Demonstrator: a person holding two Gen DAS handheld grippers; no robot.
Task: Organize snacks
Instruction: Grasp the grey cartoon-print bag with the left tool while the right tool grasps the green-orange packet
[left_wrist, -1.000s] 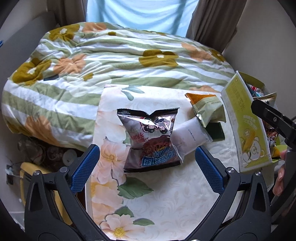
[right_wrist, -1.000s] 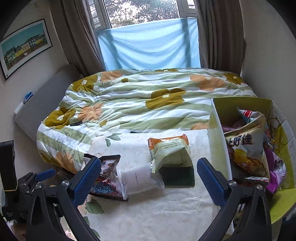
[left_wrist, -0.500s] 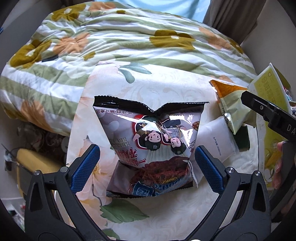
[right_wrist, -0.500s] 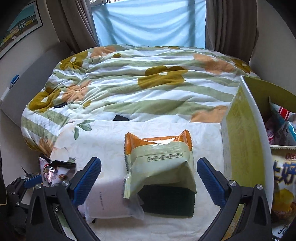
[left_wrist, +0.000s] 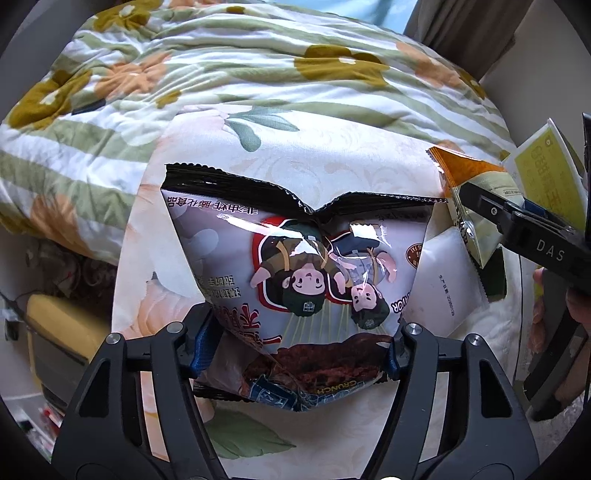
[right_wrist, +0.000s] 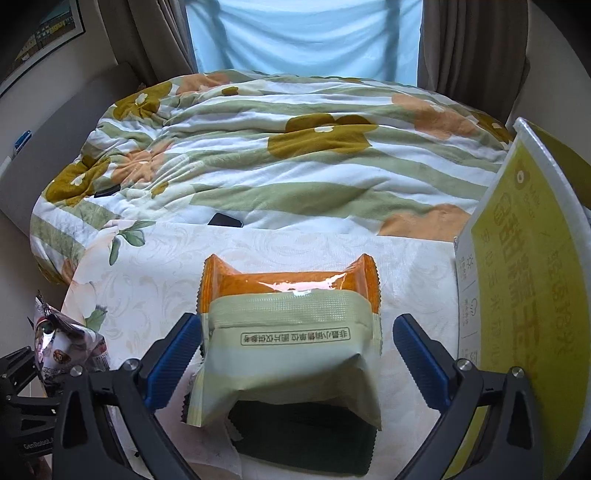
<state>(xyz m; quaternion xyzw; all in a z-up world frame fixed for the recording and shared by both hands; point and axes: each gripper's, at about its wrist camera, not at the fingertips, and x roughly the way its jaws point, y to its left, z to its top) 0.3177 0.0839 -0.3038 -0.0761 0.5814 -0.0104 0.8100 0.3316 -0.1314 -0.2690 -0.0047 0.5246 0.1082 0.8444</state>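
Observation:
My left gripper (left_wrist: 297, 354) is shut on the silver cartoon chip bag (left_wrist: 303, 266), pinching its lower sides on the floral table cloth (left_wrist: 332, 162). The bag also shows at the left edge of the right wrist view (right_wrist: 62, 343). My right gripper (right_wrist: 295, 354) is open, its blue pads either side of the green-and-orange snack packet (right_wrist: 291, 343) without clamping it. That packet lies on a dark green packet (right_wrist: 306, 432). A white packet (left_wrist: 441, 284) lies beside the chip bag.
A yellow cardboard box (right_wrist: 524, 280) stands at the right, its flap close to my right finger. A bed with a flowered quilt (right_wrist: 280, 147) lies beyond the table. A black phone (right_wrist: 225, 220) rests on the quilt edge.
My left gripper moved forward over the chip bag and closed on it. My right gripper moved forward and down until the green-and-orange packet sat between its open fingers.

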